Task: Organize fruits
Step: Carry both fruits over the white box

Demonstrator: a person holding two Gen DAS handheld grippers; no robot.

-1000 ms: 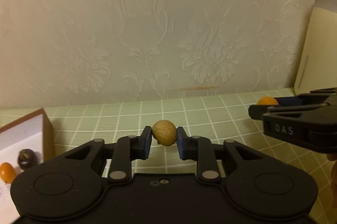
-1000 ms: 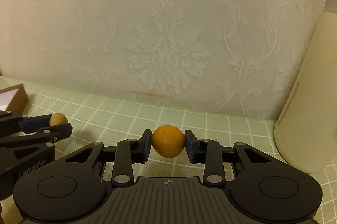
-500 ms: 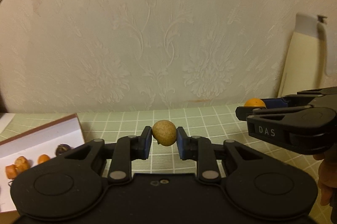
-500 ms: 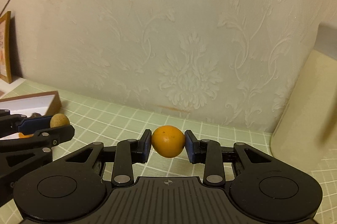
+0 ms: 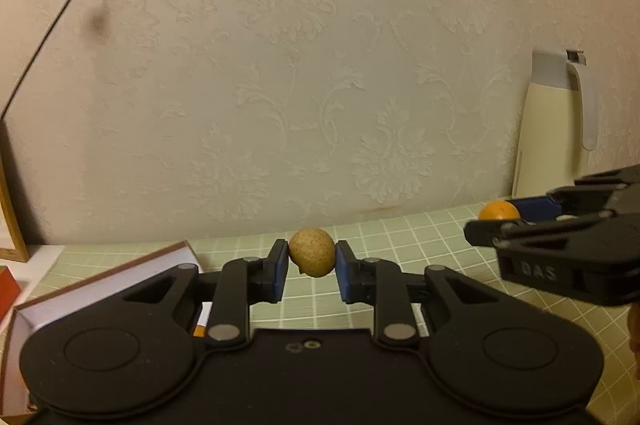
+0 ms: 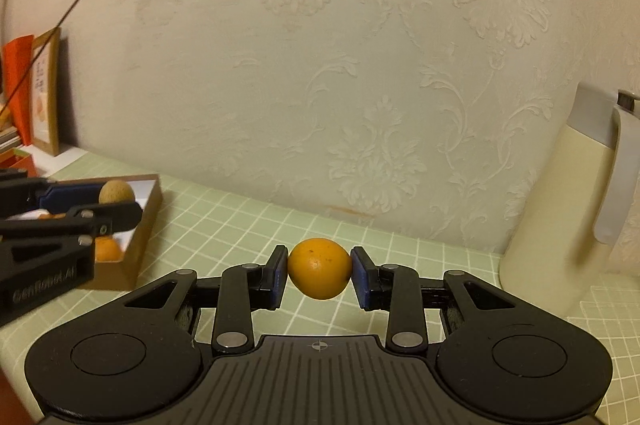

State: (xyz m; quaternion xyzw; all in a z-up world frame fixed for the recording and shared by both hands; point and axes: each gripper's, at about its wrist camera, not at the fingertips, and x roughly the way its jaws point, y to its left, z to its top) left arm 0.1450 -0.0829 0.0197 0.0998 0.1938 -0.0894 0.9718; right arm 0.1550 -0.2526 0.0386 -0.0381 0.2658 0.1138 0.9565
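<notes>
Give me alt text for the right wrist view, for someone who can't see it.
The right gripper is shut on an orange fruit, held above a green checked tabletop before a patterned wall. At left, the left gripper grips a tan fruit over an open box; a cream jug stands at right.

A longan is being held between the pads of the left gripper, above the table. To its right, a kumquat is being gripped by the right gripper. An open box is lying at the left on the table, with another kumquat inside. A jug is standing at the right against the wall.
</notes>
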